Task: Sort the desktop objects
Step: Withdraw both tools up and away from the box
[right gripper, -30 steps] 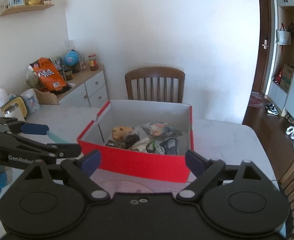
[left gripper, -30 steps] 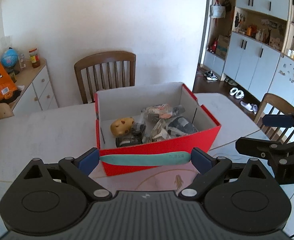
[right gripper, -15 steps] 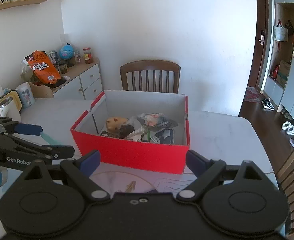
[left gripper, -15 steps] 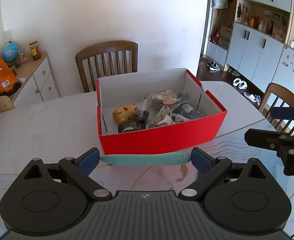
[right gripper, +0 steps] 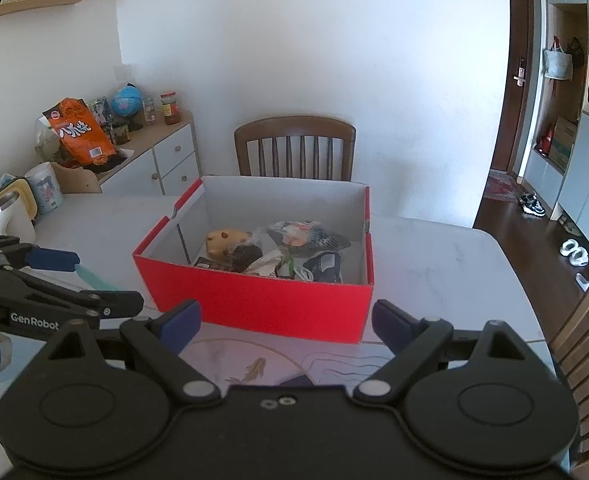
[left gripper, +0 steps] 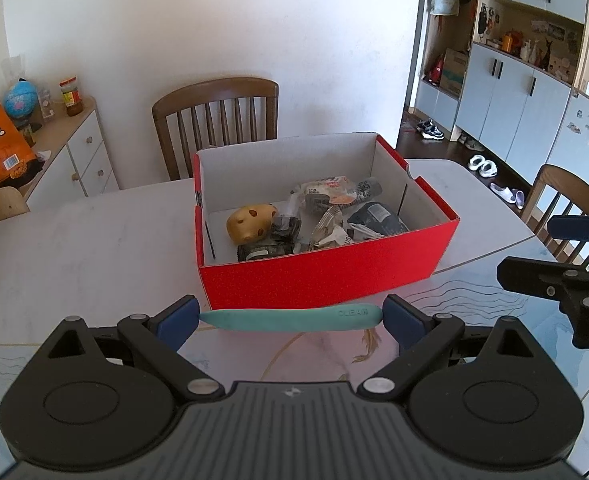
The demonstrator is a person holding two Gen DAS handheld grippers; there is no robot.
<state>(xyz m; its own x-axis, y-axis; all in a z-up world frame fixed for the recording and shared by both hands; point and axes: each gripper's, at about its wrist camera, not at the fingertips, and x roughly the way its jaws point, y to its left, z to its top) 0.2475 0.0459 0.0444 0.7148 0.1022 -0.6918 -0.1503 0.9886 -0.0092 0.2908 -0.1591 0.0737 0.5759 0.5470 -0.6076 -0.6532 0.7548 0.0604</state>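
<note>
A red box (left gripper: 326,276) with white inside walls stands on the table, also in the right wrist view (right gripper: 254,304). It holds a yellow spotted toy (left gripper: 250,222) and several snack packets (left gripper: 326,196). My left gripper (left gripper: 290,318) is shut endwise on a long teal tool (left gripper: 290,318), held crosswise just before the box's near wall. The tool's tip shows in the right wrist view (right gripper: 92,278). My right gripper (right gripper: 286,320) is open and empty, in front of the box.
A wooden chair (left gripper: 214,120) stands behind the table, another at the right edge (left gripper: 562,196). A white sideboard (right gripper: 150,164) with an orange bag (right gripper: 80,132) and a globe (right gripper: 126,100) is at the left. Mugs (right gripper: 48,188) stand at the table's left.
Both grippers have pulled back and risen from the box, which now looks farther off. The left keeps hold of the teal tool; the right stays open.
</note>
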